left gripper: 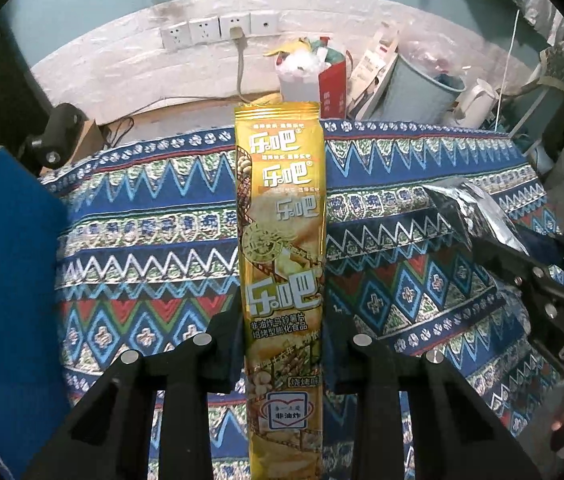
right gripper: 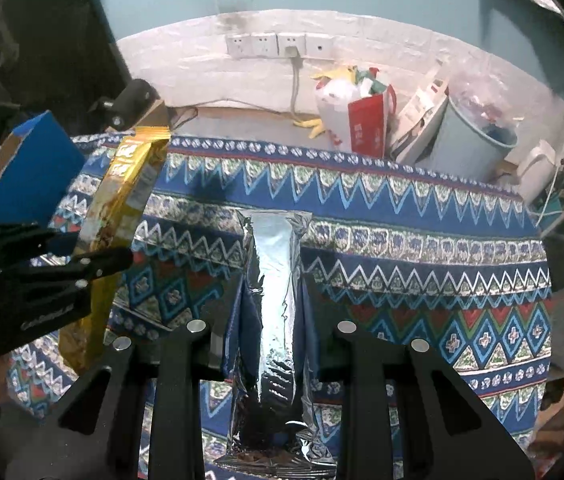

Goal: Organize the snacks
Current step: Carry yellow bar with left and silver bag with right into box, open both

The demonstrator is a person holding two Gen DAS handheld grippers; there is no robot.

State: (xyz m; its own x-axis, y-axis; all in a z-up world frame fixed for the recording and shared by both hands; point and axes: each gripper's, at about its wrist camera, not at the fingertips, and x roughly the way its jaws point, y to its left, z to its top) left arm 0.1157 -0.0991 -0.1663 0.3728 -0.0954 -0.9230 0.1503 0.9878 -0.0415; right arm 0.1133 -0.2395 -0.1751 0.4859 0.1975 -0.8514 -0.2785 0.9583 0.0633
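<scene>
Both snack packets lifted, neither stowed yet.
Left gripper point(left gripper: 282, 344) clamps the yellow chip packet point(left gripper: 282, 216); right gripper point(right gripper: 272, 320) clamps the silver packet point(right gripper: 276, 300); blue box point(right gripper: 30, 176) waits upper left.

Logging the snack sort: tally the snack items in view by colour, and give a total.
Gold snack packet, gripped by the left tool: 1
Silver foil packet, gripped by the right tool: 1
Blue box, at the left: 1
Total: 3

Patterned blue zigzag tablecloth point(left gripper: 142, 216) covers table. Behind: white wall sockets point(left gripper: 218, 30), red paper bag point(left gripper: 331, 88), pale blue plastic bin point(left gripper: 417, 92), white kettle point(left gripper: 475, 104).
</scene>
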